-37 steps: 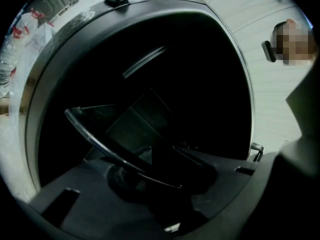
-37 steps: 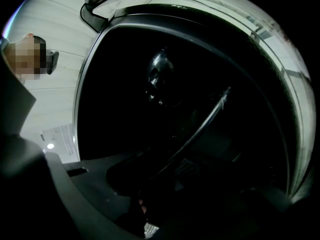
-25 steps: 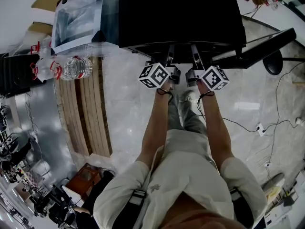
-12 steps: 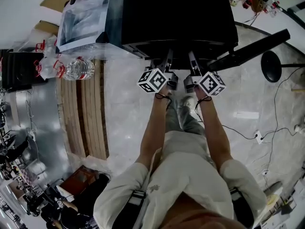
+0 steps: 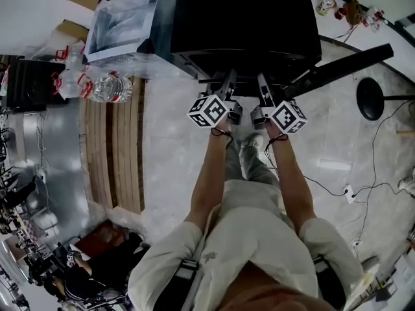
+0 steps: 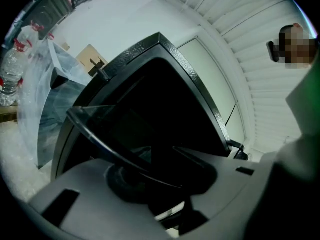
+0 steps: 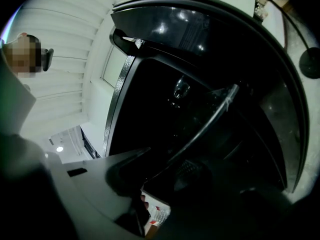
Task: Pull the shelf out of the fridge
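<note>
Head view: a person holds the left gripper (image 5: 228, 86) and right gripper (image 5: 262, 88) at the black fridge (image 5: 246, 24). Left fingers (image 6: 75, 184) pinch the glass shelf (image 6: 107, 121) by its edge; right fingers (image 7: 85, 184) pinch it too.

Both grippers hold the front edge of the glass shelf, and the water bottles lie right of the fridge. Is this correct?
Not quite: the head view shows the water bottles left of the fridge. The rest stands: the left gripper and the right gripper both hold the front edge of the glass shelf.
</note>
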Demonstrator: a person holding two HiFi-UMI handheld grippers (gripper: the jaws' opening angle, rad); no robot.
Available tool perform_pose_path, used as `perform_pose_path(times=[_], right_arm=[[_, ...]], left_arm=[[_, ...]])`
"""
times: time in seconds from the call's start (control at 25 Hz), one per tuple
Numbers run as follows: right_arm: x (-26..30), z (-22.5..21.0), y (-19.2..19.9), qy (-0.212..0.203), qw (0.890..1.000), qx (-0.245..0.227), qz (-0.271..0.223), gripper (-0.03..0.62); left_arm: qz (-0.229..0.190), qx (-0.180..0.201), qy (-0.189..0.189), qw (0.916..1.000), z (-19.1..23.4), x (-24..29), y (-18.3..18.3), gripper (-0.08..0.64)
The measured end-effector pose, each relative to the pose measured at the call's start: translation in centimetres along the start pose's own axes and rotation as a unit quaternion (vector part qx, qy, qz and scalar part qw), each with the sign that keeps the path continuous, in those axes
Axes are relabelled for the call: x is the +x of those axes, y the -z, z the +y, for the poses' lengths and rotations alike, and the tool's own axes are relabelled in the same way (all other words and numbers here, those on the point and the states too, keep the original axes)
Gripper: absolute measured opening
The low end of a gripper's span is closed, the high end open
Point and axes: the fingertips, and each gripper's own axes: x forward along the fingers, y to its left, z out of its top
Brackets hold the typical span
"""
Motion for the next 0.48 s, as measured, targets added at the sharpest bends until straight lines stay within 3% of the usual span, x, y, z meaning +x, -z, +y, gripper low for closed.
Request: perform_pose_path(times=[0.48], right_arm=[[-2.0, 1.4, 0.8, 0.005, 1.0, 0.001, -0.007, 0.1]], left_arm=[[0.011, -0.013, 0.007, 0.9998, -0.7, -2.3, 0.4, 0.14]])
